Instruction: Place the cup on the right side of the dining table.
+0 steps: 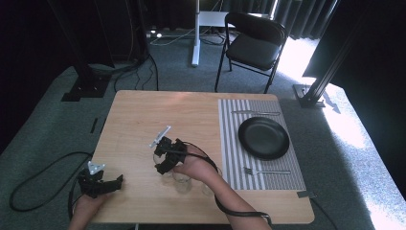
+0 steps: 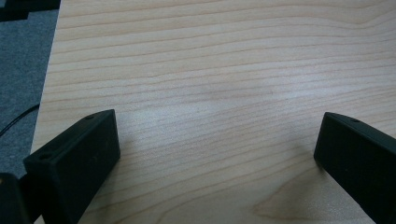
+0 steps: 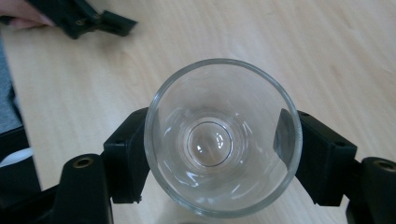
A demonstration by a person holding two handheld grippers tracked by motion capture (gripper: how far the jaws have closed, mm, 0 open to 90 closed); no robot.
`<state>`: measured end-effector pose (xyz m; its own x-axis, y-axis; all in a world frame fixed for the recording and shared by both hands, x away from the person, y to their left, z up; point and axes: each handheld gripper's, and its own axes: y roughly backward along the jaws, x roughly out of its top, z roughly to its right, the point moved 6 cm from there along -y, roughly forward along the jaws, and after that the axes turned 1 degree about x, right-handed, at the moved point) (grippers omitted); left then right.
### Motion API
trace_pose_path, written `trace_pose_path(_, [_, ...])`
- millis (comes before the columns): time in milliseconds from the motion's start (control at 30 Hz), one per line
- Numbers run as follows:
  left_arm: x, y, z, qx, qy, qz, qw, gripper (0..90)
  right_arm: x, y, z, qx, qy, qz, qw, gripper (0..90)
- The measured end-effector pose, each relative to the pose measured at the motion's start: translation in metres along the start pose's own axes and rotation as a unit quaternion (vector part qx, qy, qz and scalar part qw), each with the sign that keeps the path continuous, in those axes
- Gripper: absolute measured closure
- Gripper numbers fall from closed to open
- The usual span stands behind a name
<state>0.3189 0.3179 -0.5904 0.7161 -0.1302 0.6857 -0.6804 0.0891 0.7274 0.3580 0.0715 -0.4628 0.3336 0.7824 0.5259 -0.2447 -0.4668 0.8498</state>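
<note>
Glass [image 3: 223, 137], clear, empty, sits between the jaws of the right tool [image 3: 223, 154]: one black pad on each side of the wall, closed onto it, mouth facing the tool's own camera. Grip looks firm, w/ no gap visible at either pad. Long axis of the glass runs roughly along the line of sight of the right gripper view, i.e. upright, w/ the jaws crossing it from the sides near the rim.

Left tool [image 2: 215, 154] rests low over bare wood at the near left part of the desk [image 2: 210, 70], jaws wide apart, nothing between them.

In the high view the right tool [image 1: 165, 155] is near the desk's centre, right hand [image 1: 191, 167] behind it; two more glasses [image 1: 182, 183] stand just beside the hand on its near side. Left tool [image 1: 103, 184] lies well apart to the left, so the right hand is the working one.

Farther right: striped mat [image 1: 230, 143] carrying a black plate [image 1: 264, 138], fork [image 1: 265, 170] on the near side, knife [image 1: 256, 113] on the far side. Judgement: the setting lies to the right of the held glass, so the coming move turns on a rightward carry w/ the axis kept vertical.

High view gives the layout; the right gripper view gives pad contact, which the high view is too small to confirm.
</note>
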Motion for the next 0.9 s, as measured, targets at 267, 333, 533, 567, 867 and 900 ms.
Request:
trace_pose_path(267, [0.0,0.0,0.0,0.0,0.0,0.0,1.0,0.6,-0.009,0.013,0.025,-0.029,-0.028,-0.005,0.9992,28.5])
trace_pose_path(333, [0.0,0.0,0.0,0.0,0.0,0.0,1.0,0.5,-0.013,0.017,0.035,-0.037,-0.038,-0.008,0.9986,28.5])
trace_pose_path(533, [0.0,0.0,0.0,0.0,0.0,0.0,1.0,0.6,-0.025,0.028,0.054,-0.052,-0.055,-0.013,0.997,28.5])
trace_pose_path(567, [0.0,0.0,0.0,0.0,0.0,0.0,1.0,0.6,-0.027,0.03,0.057,-0.053,-0.052,-0.015,0.9971,28.5])
trace_pose_path(867, [0.0,0.0,0.0,0.0,0.0,0.0,1.0,0.5,-0.042,0.044,0.079,-0.066,-0.085,-0.011,0.9941,28.5])
trace_pose_path(900, [0.0,0.0,0.0,0.0,0.0,0.0,1.0,0.6,-0.047,0.046,0.084,-0.069,-0.09,-0.015,0.9934,28.5])
